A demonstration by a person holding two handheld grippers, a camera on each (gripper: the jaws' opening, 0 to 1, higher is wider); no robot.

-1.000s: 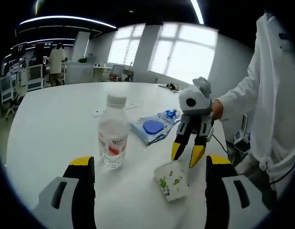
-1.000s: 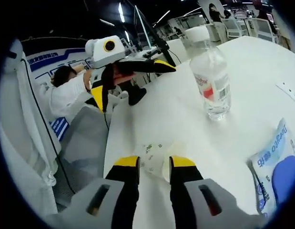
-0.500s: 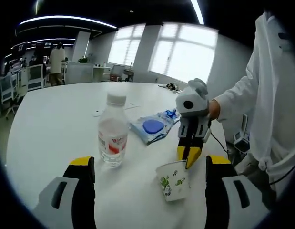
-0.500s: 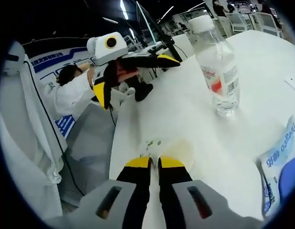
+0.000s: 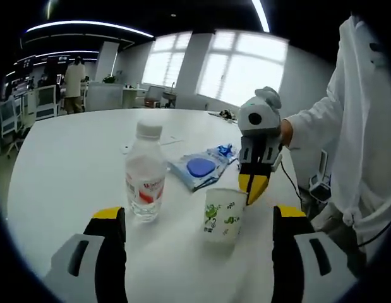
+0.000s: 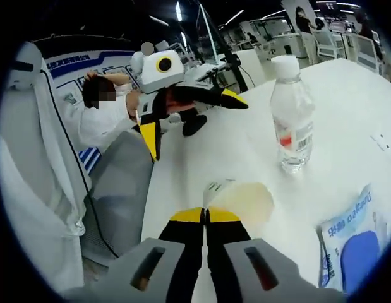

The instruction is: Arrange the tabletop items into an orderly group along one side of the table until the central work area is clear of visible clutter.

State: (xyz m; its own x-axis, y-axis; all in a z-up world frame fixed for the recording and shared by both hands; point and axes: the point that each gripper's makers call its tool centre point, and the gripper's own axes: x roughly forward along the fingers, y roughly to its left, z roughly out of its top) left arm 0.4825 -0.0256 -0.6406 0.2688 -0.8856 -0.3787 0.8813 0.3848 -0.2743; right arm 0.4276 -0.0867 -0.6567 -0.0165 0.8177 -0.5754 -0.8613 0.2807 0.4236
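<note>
Paper cup point(image 5: 222, 214), printed with green leaves, is the nearest item and the one being handled: it stands upright on the white table point(image 5: 69, 164) with the right gripper point(image 5: 253, 189) clenched on the far side of its rim, jaws pressed together over the paper wall. In the right gripper view the same pinch is seen from above, the yellow tips closed on the edge of the cup point(image 6: 238, 199) and its pale inside open to the camera. The left gripper point(image 5: 198, 221) is released, its jaws standing wide to either side of the cup and grasping nothing.

Just beyond the cup and to its left stands the water bottle point(image 5: 144, 180) with a red-and-white label, upright and capped. Farther behind the cup lies the blue wipes packet point(image 5: 201, 169), flat on the table, and past that a few small white scraps that I cannot identify.

As a judgement, the tidying is at an early stage: one item is gripped, nothing yet reads as a neat row, and bottle, packet and scraps lie apart from one another.

The left gripper view gives the cup's printed side and its spacing from the bottle. The right gripper view adds the cup's empty interior, the left gripper point(image 6: 182, 110) hanging open beyond the cup, and the table's near edge beside a white sleeve point(image 6: 31, 189).
</note>
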